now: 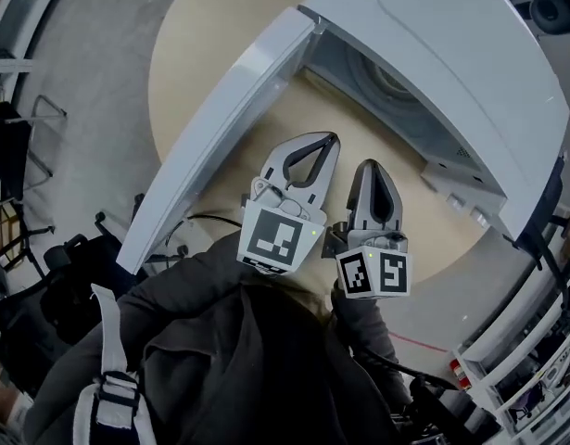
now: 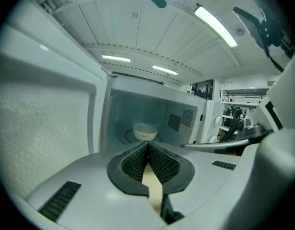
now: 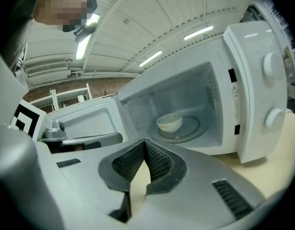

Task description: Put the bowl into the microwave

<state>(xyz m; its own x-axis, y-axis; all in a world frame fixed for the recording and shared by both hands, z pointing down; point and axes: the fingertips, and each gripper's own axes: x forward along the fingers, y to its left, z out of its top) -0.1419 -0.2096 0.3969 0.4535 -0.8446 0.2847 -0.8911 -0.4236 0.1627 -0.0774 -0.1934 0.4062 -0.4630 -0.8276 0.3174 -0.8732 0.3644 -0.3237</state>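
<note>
A small white bowl (image 3: 169,122) sits on the turntable inside the open white microwave (image 1: 451,72); the left gripper view also shows the bowl (image 2: 145,131) in the cavity. The microwave door (image 1: 220,128) hangs wide open to the left. My left gripper (image 1: 333,139) is shut and empty, held in front of the opening. Beside it on the right, my right gripper (image 1: 371,166) is also shut with nothing between its pads. In each gripper view the jaw tips meet, on the left gripper (image 2: 147,144) and the right gripper (image 3: 144,143) alike.
The microwave stands on a round pale wooden table (image 1: 201,35). Its control knobs (image 3: 273,66) are on the right of the cavity. A grey floor surrounds the table, with a dark stand (image 1: 16,137) at the left and white equipment racks (image 1: 525,369) at the lower right.
</note>
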